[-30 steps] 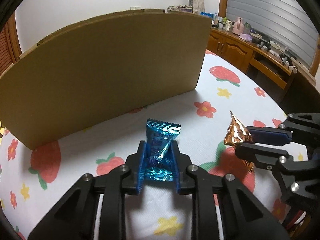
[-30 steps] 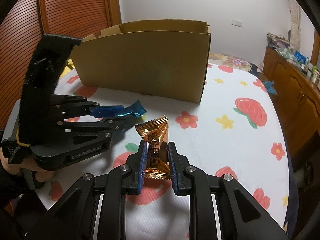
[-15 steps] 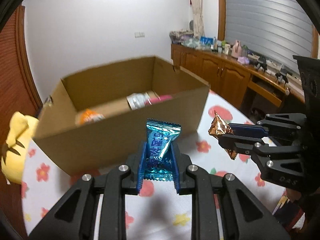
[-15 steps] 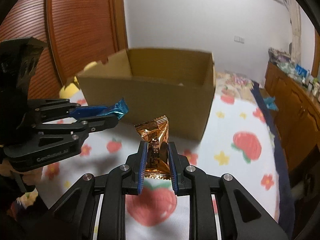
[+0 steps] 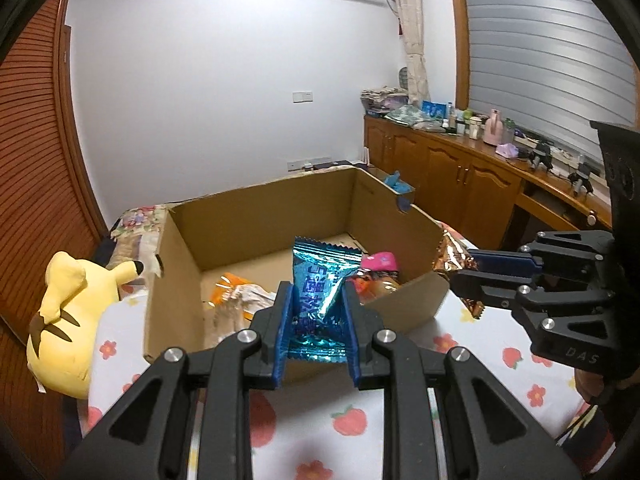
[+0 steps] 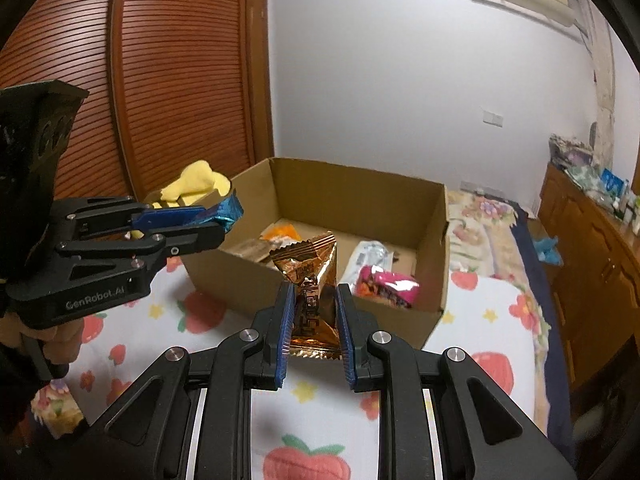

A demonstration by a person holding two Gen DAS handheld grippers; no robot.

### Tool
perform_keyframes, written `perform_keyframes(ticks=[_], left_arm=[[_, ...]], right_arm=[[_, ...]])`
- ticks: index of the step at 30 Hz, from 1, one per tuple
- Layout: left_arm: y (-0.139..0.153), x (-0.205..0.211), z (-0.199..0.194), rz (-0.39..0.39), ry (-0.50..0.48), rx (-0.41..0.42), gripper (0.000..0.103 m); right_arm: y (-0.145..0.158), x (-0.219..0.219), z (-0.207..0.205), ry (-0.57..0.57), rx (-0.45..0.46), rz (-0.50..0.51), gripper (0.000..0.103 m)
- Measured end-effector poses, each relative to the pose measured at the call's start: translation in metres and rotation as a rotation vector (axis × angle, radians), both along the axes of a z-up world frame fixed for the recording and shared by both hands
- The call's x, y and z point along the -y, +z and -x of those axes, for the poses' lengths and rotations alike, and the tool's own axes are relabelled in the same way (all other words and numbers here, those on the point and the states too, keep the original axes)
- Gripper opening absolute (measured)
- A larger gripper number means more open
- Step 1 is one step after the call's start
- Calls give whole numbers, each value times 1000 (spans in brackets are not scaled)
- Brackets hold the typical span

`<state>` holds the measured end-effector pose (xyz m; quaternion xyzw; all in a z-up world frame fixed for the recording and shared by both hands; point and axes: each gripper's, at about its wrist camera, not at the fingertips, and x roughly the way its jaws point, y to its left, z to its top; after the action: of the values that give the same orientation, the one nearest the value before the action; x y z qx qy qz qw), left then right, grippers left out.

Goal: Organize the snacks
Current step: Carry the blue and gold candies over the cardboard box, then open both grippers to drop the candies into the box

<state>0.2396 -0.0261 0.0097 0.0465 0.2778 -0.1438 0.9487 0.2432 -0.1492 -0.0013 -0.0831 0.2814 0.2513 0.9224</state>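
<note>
Strawberry cloth (image 6: 496, 364): one box (image 6: 328, 280), two gripped packets.

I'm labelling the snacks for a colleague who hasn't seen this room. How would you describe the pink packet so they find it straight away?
Start at the open cardboard box on the strawberry-print tablecloth. Look inside, at the near corner on the side toward the wooden cabinets, where the pink packet lies. It is the only bright pink wrapper there; its neighbours are a pale white pouch and an orange packet.
</note>
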Motion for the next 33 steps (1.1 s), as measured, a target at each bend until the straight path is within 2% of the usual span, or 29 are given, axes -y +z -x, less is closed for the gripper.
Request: perform_keyframes(ticks=[11,20,33], left_arm=[[-19,-16,-37,18,37,-43,22],[-34,-21,-53,12,53,-70,22],[-33,-24,-72,11,72,-86,22]], right_arm=[[1,-13,-23,0,1,13,19],[-8,-16,-39,-13,-29,18,19],[-7,-25,-78,-23,-47,32,19]])
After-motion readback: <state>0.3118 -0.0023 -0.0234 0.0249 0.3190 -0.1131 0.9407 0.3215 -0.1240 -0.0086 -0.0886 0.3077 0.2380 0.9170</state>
